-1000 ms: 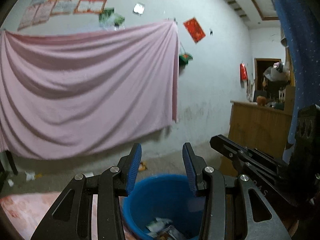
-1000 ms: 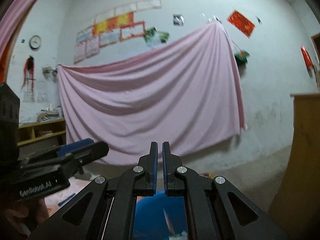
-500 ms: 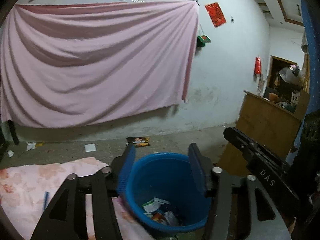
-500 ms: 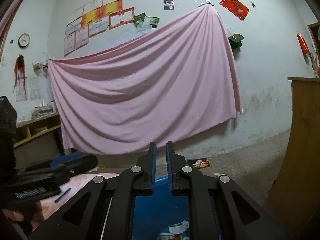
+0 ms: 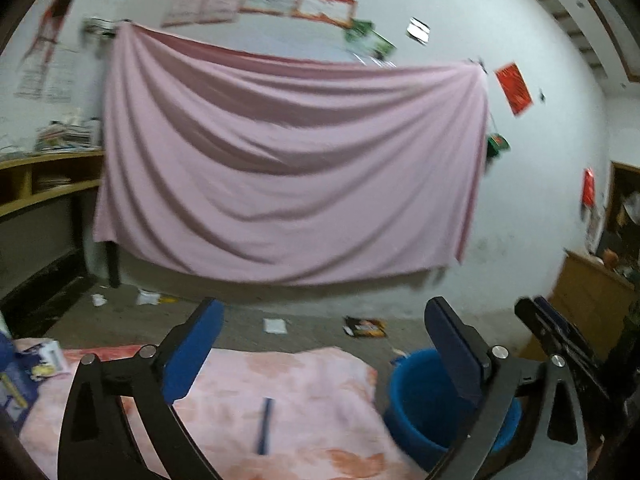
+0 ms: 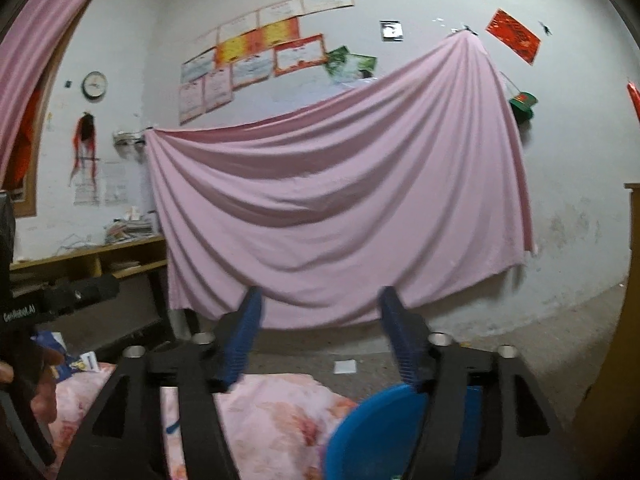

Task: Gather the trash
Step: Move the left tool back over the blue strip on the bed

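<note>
Left wrist view only: dark wrapper point(image 5: 365, 327) on floor, lower centre; blue strip point(image 5: 264, 426) on floral cloth point(image 5: 304, 384). Right wrist view only: wall clock point(image 6: 95, 85), upper left. Left gripper point(image 5: 324, 348) jaws wide, empty. Right gripper point(image 6: 320, 336) jaws wide, empty. Blue bin point(image 5: 416, 392) lower right, partly behind left gripper's right finger; wrapper beyond fingertips, well apart.

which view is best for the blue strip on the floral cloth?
Left wrist: the blue strip lies fully exposed on the floral cloth. In the right wrist view only a sliver peeks past the right gripper.
</note>
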Demonstrator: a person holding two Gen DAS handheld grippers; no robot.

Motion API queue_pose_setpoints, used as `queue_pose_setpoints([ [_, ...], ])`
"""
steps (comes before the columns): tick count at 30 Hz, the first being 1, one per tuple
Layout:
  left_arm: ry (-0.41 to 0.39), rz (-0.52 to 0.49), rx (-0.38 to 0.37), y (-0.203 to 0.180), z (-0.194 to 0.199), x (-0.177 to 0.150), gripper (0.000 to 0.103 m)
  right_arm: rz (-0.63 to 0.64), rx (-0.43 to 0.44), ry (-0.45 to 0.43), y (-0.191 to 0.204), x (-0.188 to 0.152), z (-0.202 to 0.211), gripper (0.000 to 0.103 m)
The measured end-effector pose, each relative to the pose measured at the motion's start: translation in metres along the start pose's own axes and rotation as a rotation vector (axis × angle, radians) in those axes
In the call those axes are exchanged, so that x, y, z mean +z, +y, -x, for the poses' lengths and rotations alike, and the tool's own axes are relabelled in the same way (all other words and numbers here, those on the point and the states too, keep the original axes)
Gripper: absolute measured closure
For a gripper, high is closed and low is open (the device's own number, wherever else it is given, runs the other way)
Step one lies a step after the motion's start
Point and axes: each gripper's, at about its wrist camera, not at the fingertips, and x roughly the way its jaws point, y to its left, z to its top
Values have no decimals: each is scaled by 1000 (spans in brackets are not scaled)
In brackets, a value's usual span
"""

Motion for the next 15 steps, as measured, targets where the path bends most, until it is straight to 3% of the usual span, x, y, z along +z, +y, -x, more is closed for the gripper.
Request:
queue_pose_setpoints([
  [1,-5,6,11,7,4,-2,3,7,8,-4,7,-2,-1,21],
  [4,29,9,40,24,4,-10,2,32,26,22,20,-8,-7,18],
  [7,125,-2,59,33,-10,-27,2,60,17,50,28,-14,-13,9],
  [11,279,-30,93,35,-39,-50,4,54,-6,104,27,-21,-19,8],
  [15,385,-28,75,36,-61,-68,17,11,-36,231,21,-32,-25,8],
])
